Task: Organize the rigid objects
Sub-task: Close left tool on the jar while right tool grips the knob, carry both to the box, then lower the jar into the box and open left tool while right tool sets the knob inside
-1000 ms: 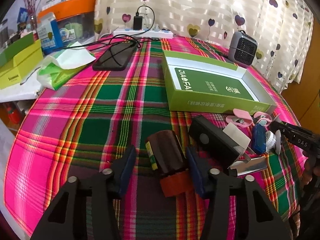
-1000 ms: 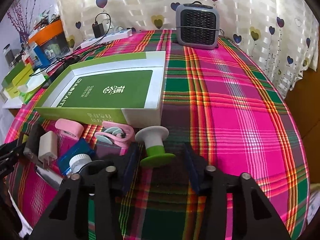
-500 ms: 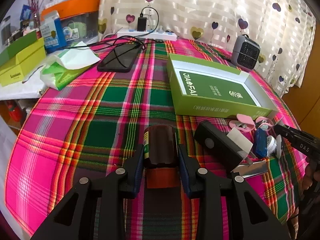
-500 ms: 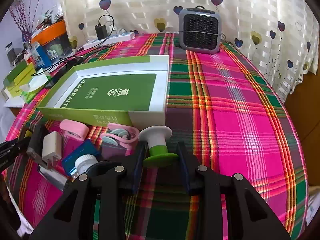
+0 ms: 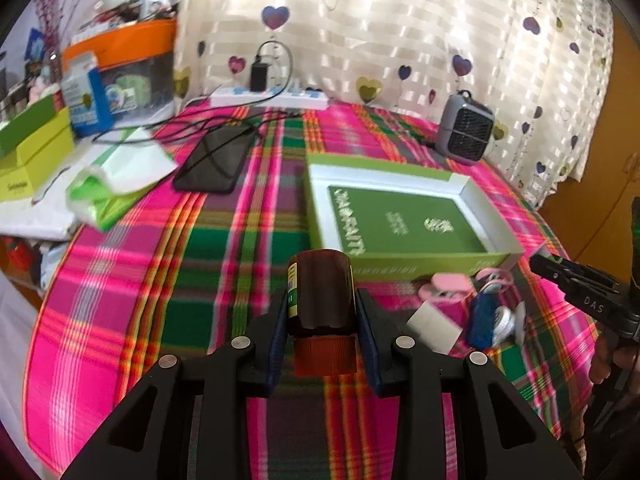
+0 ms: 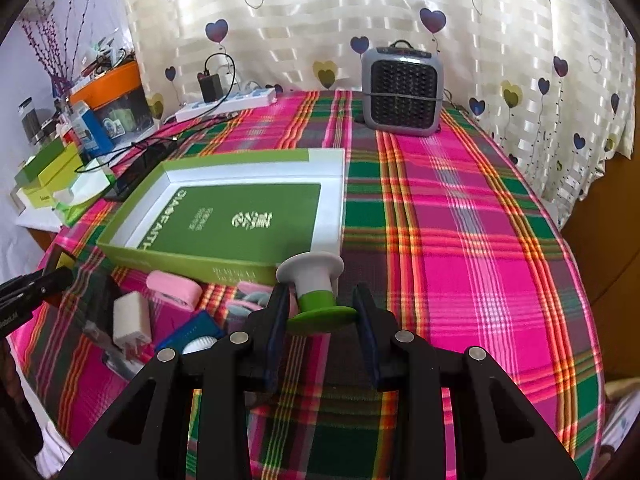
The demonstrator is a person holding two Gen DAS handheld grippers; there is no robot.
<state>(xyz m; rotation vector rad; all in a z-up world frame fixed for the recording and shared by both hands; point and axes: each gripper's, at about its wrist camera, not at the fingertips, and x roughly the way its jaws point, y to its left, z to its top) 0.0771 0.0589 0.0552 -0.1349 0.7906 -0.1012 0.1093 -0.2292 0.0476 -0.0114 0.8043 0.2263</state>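
On the plaid table (image 6: 460,240), nearest the right gripper (image 6: 322,320), a small heap lies to its left: a white charger (image 6: 130,318), a blue item (image 6: 192,330) with a white cap, a pink case (image 6: 174,286) and a black block (image 6: 98,300). In the left view the same heap sits right of the left gripper (image 5: 322,316), with the charger (image 5: 434,326) closest and the pink case (image 5: 444,284) behind it. Just beyond the heap is the open green box (image 5: 400,256), its white rim (image 6: 332,200) around a green card; nothing lies between either gripper and the box. Farther left are a dark phone (image 5: 216,160) under black cables, a green tissue pack (image 5: 108,184) and yellow-green cartons (image 5: 32,152). At the far edge stand a white power strip (image 5: 272,96) with a black plug, a grey heater (image 6: 402,92) and the heart-print curtain (image 6: 360,12). The left fingers (image 5: 280,340) have just closed and now press both sides of a brown bottle (image 5: 322,292), which lies along them with its orange cap (image 5: 324,356) toward the camera, clear of the table. The right fingers (image 6: 280,328) have also just narrowed and clamp the green disc of a green-and-white spool (image 6: 316,292), its white end pointing at the box. The other gripper shows at the edge of each view.
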